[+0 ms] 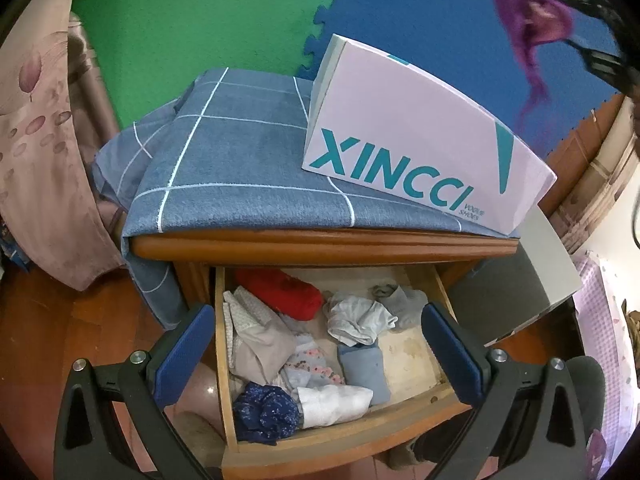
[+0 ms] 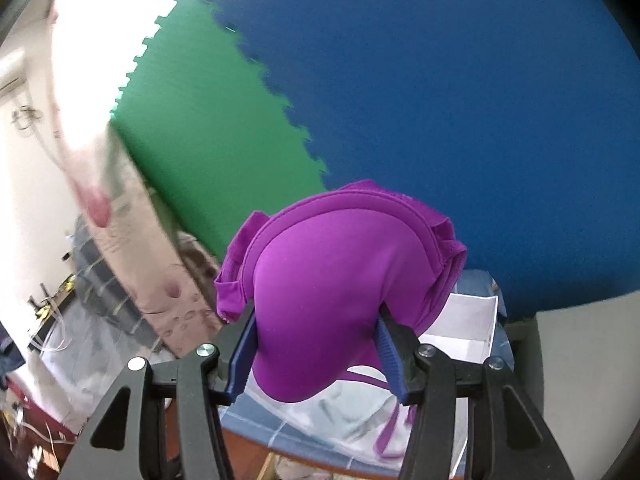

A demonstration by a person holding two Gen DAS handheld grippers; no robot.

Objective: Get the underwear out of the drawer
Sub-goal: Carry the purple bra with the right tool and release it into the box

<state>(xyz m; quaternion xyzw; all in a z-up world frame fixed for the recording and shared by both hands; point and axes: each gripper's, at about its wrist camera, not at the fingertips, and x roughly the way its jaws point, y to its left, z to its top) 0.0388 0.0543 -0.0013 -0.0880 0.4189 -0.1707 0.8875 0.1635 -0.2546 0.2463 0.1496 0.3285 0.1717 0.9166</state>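
Observation:
A purple bra (image 2: 328,280) hangs in my right gripper (image 2: 316,340), whose blue pads press its padded cup from both sides. In the left wrist view the same purple bra (image 1: 528,28) dangles high at the top right, held by the right gripper (image 1: 576,20). Below stands the open wooden drawer (image 1: 448,400) holding several folded and crumpled garments: a red one (image 1: 288,290), a grey-white one (image 1: 356,318), a navy one (image 1: 264,408). My left gripper (image 1: 320,352) hovers over the drawer, open, nothing between its fingers.
A pink shoe box (image 1: 412,140) lies on the blue checked cloth (image 1: 240,168) covering the nightstand top. Green and blue foam mats (image 2: 440,80) line the wall behind. A floral curtain (image 1: 36,160) hangs at left; a grey-white box (image 1: 520,280) stands right of the drawer.

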